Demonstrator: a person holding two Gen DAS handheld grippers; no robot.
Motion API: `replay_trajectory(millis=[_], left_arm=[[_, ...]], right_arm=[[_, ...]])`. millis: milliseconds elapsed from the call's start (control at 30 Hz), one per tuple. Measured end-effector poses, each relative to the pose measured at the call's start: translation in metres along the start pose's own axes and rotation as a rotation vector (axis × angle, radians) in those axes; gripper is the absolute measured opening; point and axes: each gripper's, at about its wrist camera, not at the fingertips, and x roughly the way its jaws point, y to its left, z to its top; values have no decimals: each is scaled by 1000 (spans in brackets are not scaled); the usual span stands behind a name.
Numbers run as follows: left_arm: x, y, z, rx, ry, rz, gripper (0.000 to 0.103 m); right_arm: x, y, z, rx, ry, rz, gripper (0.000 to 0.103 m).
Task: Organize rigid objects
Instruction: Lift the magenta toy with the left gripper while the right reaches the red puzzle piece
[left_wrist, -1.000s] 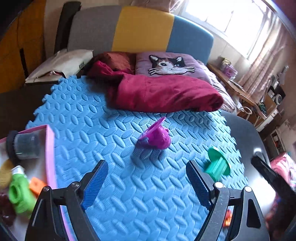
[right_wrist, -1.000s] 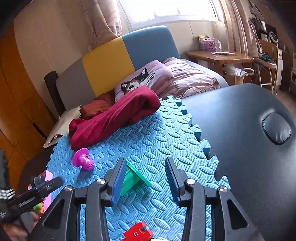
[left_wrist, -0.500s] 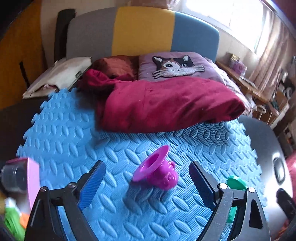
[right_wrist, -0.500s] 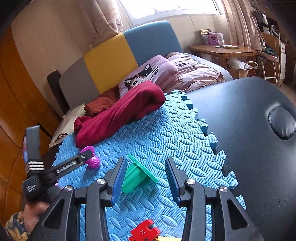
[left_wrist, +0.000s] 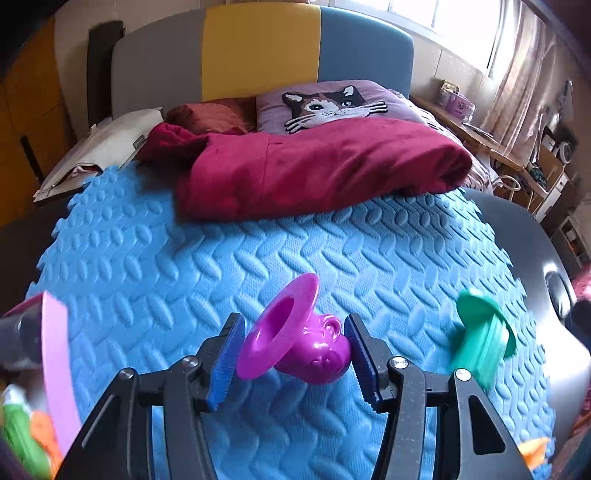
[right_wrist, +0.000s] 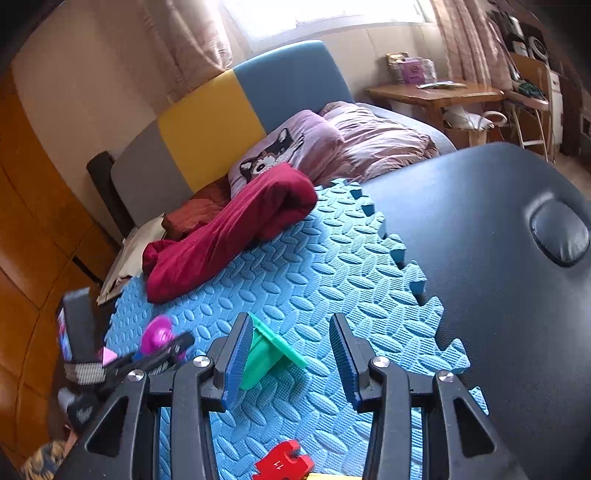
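A purple toy cup with a wide rim (left_wrist: 295, 343) lies on its side on the blue foam mat (left_wrist: 229, 266). My left gripper (left_wrist: 295, 360) has its jaws around the cup, both blue pads against its sides. A green flanged plastic piece (left_wrist: 480, 341) lies on the mat to the right; it also shows in the right wrist view (right_wrist: 269, 350). My right gripper (right_wrist: 288, 358) is open, with the green piece just ahead by its left finger. The purple cup (right_wrist: 157, 336) and the left gripper show at the left of that view.
A pink-walled tray (left_wrist: 55, 365) at the left holds green and orange toys. A red puzzle piece (right_wrist: 282, 463) lies near the front. A folded red blanket (left_wrist: 314, 170) lies on the mat's far edge. The black padded table (right_wrist: 498, 258) extends right.
My left gripper has moved forward to the purple cup and narrowed its jaws onto it. My right gripper has stayed open by the green piece.
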Motion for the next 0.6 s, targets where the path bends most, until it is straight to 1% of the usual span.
replay_trajectory(millis=[100, 233, 400, 533, 600], left_arm=[[-15, 0, -13, -1, -3, 8, 57], [-38, -1, -28, 9, -25, 9, 57], [-74, -1, -45, 24, -74, 0, 57], [-101, -1, -61, 31, -108, -16, 57], [-112, -1, -69, 37, -117, -27, 57]], right_arm=[[-2, -11, 3, 51, -7, -3, 44], [-2, -23, 6, 105, -7, 11, 44], [1, -33, 6, 163, 19, 66, 44], [3, -37, 5, 185, 35, 85, 44], [9, -37, 4, 185, 70, 94, 45]])
